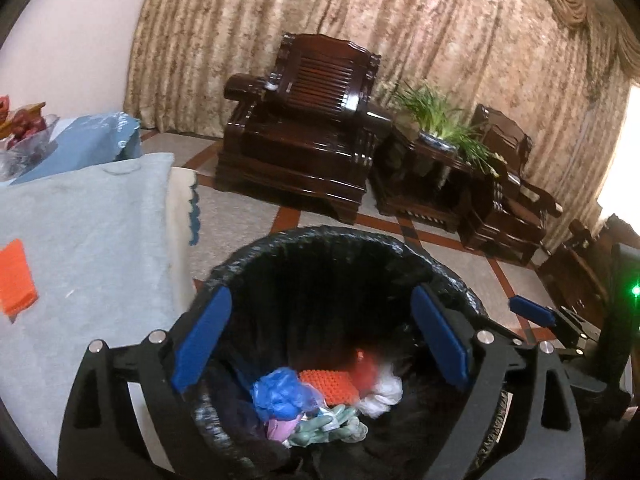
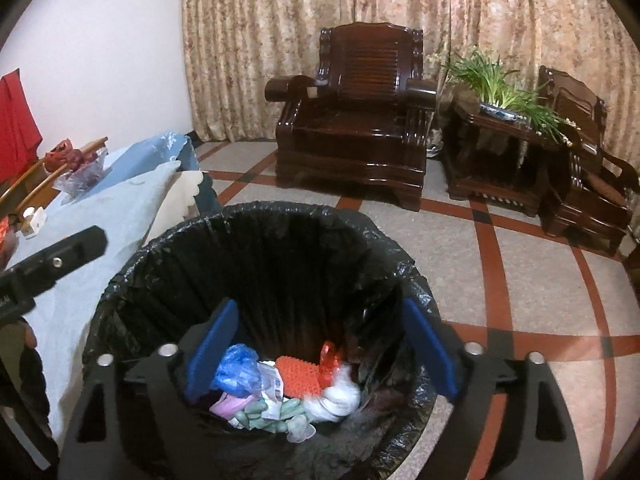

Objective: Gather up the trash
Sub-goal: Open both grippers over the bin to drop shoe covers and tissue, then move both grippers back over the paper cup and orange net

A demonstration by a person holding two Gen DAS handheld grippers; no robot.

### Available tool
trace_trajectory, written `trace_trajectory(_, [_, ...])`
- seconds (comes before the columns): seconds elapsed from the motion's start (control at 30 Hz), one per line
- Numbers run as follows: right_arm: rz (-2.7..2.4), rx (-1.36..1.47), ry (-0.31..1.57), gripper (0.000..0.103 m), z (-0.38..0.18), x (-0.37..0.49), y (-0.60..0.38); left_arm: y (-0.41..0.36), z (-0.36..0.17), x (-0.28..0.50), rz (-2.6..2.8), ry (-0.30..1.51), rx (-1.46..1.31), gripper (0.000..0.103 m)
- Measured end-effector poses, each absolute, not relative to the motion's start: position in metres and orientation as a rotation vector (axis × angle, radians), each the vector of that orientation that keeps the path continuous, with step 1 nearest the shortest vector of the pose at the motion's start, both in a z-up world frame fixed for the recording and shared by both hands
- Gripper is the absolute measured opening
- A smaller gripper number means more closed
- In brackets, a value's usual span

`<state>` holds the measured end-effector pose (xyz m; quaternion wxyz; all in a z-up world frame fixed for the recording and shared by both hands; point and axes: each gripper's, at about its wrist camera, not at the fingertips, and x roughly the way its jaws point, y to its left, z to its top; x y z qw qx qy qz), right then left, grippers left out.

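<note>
A bin lined with a black bag (image 1: 320,248) (image 2: 256,220) stands on the floor beside the table. In it lie a blue plastic bag (image 1: 278,394) (image 2: 236,370), an orange studded pad (image 1: 330,386) (image 2: 298,374), white crumpled plastic (image 1: 380,394) (image 2: 340,398), a pale green glove (image 1: 328,426) (image 2: 276,414) and a red scrap (image 2: 329,356). My left gripper (image 1: 320,344) hangs open and empty over the bin's mouth. My right gripper (image 2: 320,344) is also open and empty above the bin. Another orange piece (image 1: 14,276) lies on the table.
The table with a light blue cloth (image 1: 88,216) (image 2: 108,216) is at the left, with a bowl of red fruit (image 1: 24,128) (image 2: 76,168) at its far end. Dark wooden armchairs (image 1: 300,152) (image 2: 356,128) and a plant stand (image 1: 436,128) (image 2: 500,92) stand before the curtain.
</note>
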<state>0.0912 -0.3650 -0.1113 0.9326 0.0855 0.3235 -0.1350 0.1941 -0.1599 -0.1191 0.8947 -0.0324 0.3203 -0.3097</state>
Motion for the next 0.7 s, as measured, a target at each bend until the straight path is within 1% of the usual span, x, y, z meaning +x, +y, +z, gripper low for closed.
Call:
trace_trajectory(0.33, [-0.191,0.169,0.588,0.092,-0.087,0.102,-0.332,-0.08,-0.094,0.193,-0.461,0.59,-0.081,0.09])
trace_trajectory(0.7, [0.017,0.126,0.557,0.093,-0.071,0.15,-0.244,0.038,-0.074,0.194,-0.178,0.541,-0.096,0.091])
